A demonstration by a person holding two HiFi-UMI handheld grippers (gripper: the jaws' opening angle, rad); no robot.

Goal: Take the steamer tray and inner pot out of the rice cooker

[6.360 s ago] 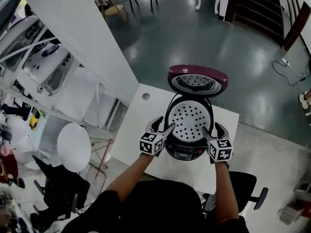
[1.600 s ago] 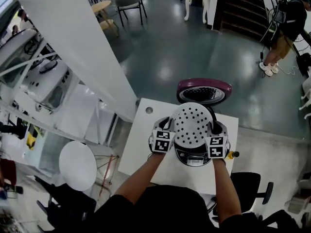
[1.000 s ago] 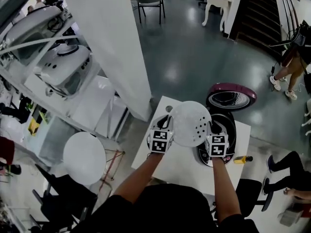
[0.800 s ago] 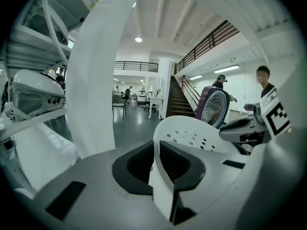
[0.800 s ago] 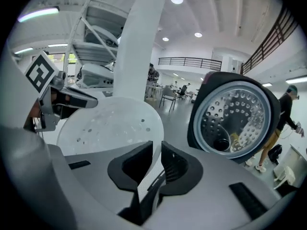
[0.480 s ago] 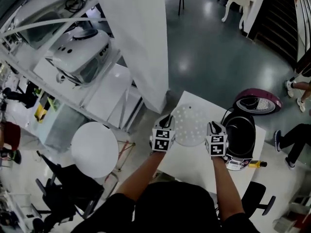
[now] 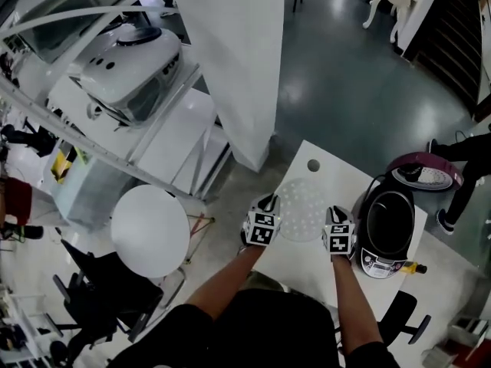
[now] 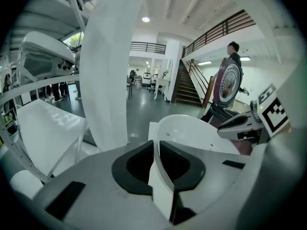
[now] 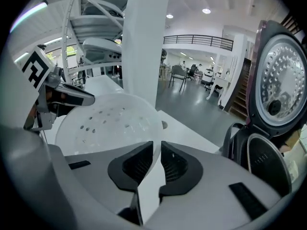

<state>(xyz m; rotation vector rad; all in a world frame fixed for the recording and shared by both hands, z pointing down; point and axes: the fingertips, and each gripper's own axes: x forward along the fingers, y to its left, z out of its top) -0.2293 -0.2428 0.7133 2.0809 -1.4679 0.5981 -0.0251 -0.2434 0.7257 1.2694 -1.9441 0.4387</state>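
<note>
The white perforated steamer tray (image 7: pixel 301 209) hangs low over the white table (image 7: pixel 330 176), left of the rice cooker (image 7: pixel 388 228). My left gripper (image 7: pixel 268 205) is shut on the tray's left rim (image 8: pixel 156 164) and my right gripper (image 7: pixel 333 212) is shut on its right rim (image 9: pixel 152 169). The cooker stands open with its maroon lid (image 7: pixel 424 172) tipped back, and the dark inner pot (image 7: pixel 391 221) sits inside it. The right gripper view shows the tray's holed floor (image 9: pixel 111 121) and the open cooker (image 9: pixel 261 159) to the right.
A small yellow-tipped object (image 7: pixel 415 267) lies by the cooker's front. The table has a cable hole (image 7: pixel 313 165) near its far edge. A white pillar (image 7: pixel 230 60) and white machines on shelving (image 7: pixel 130 67) stand to the left, a round white stool (image 7: pixel 150 230) and black chair (image 7: pixel 100 297) below.
Both grippers have carried the tray out of the cooker, leftward and down toward the table. The inner pot now shows uncovered in the cooker.
</note>
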